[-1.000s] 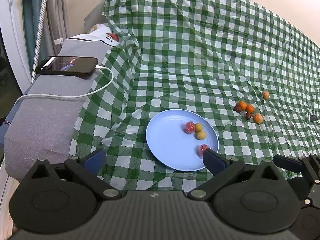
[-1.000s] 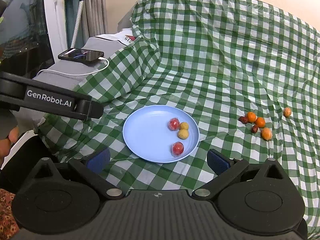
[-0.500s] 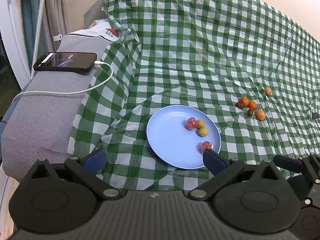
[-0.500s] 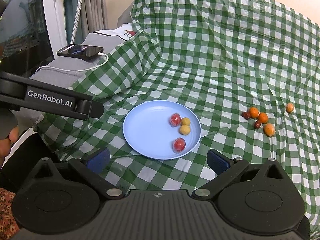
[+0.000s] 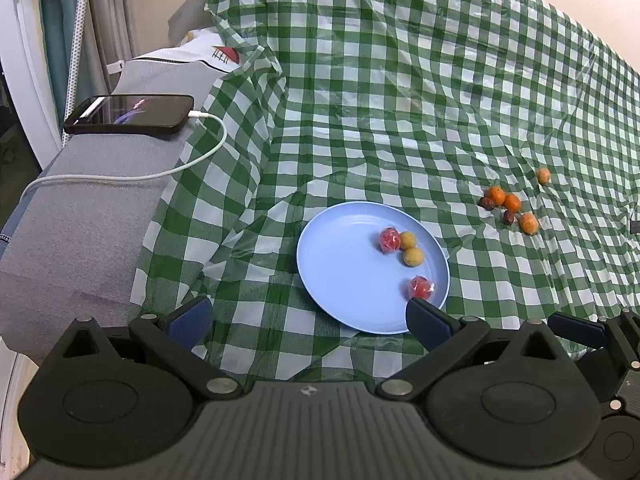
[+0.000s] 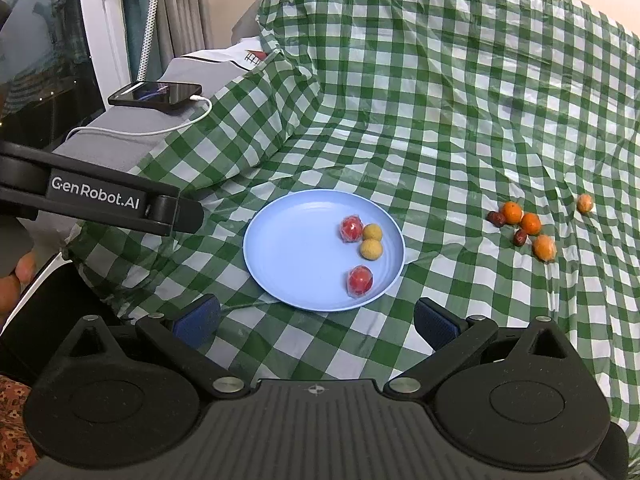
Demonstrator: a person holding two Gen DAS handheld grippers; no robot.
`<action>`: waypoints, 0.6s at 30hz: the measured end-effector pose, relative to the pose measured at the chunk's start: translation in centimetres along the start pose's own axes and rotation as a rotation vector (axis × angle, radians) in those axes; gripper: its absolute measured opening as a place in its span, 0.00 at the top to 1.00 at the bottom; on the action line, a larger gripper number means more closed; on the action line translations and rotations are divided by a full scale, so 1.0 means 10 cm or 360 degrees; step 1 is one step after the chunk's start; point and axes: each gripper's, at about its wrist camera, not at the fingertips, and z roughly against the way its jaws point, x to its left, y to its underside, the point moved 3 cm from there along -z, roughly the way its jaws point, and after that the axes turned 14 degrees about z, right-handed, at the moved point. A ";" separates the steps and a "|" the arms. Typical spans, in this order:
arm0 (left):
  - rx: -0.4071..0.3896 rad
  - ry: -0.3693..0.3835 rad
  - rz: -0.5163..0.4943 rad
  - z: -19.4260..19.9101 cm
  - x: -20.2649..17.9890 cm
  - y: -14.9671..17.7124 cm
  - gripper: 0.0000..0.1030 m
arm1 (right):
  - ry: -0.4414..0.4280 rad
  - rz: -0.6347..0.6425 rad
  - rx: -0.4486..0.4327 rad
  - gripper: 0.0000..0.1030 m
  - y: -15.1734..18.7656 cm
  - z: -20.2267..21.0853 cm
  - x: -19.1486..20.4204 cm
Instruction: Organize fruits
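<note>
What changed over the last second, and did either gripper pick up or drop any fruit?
Only the viewpoints shifted slightly: in both views the plate and loose fruit sit a little higher in frame. Nothing was taken or released. The left gripper and right gripper stayed open and empty. The four fruits on the plate, the phone and the checked cloth kept their places.
</note>
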 end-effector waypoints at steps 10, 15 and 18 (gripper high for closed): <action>0.0032 -0.0018 -0.0021 -0.11 -0.06 -0.02 0.00 | -0.0009 -0.0058 0.0025 0.01 0.05 -0.10 -0.09; 0.0059 -0.0034 -0.0044 -0.20 -0.12 -0.05 0.00 | 0.0046 -0.0152 0.0035 0.01 0.10 -0.19 -0.26; 0.0078 -0.0041 -0.0066 -0.29 -0.20 -0.10 0.00 | 0.0113 -0.0236 0.0045 0.01 0.17 -0.26 -0.46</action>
